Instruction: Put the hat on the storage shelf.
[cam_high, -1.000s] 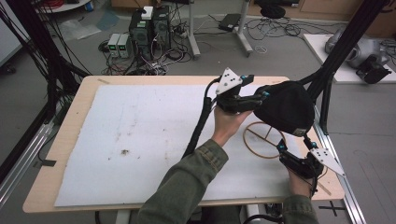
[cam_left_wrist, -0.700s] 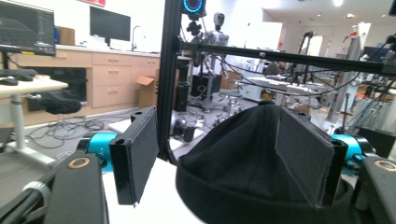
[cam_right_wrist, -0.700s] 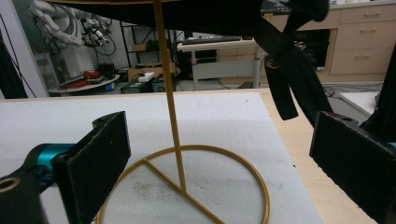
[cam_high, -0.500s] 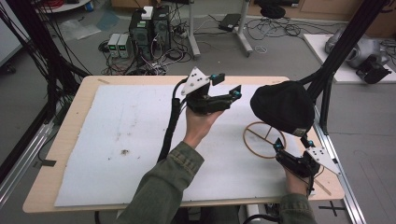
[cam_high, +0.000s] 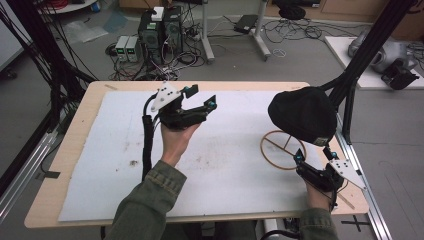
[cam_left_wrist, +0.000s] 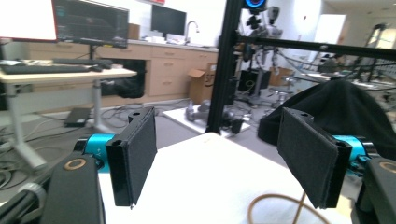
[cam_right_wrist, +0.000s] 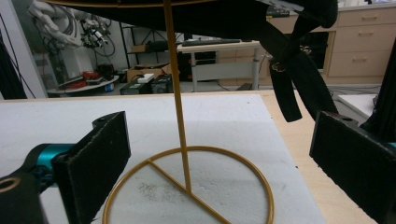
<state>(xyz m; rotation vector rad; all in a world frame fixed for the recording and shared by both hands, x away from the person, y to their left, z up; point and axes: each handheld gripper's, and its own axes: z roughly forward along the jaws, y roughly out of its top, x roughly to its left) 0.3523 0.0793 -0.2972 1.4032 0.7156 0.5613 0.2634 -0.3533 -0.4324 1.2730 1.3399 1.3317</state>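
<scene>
A black cap (cam_high: 300, 115) sits on top of a gold wire stand (cam_high: 280, 150) at the right of the table. My left gripper (cam_high: 202, 97) is held above the middle back of the table, well left of the cap, open with nothing between its jaws. From the left gripper view (cam_left_wrist: 219, 158) the cap (cam_left_wrist: 345, 107) lies ahead to the right. My right gripper (cam_high: 314, 154) rests low at the stand's near right side, open. In the right gripper view (cam_right_wrist: 224, 158) the stand's thin rod (cam_right_wrist: 180, 116) rises beyond the jaws, untouched, and the cap's strap (cam_right_wrist: 289, 79) hangs down.
A white foam sheet (cam_high: 115, 150) covers the wooden table (cam_high: 75, 150). A black frame post (cam_high: 350, 85) rises just behind the cap at the table's right edge. Computers and cables (cam_high: 160, 30) lie on the floor beyond the far edge.
My left gripper has moved left across the table, away from the cap, staying open and empty. The right gripper and the cap on its stand have kept still.
</scene>
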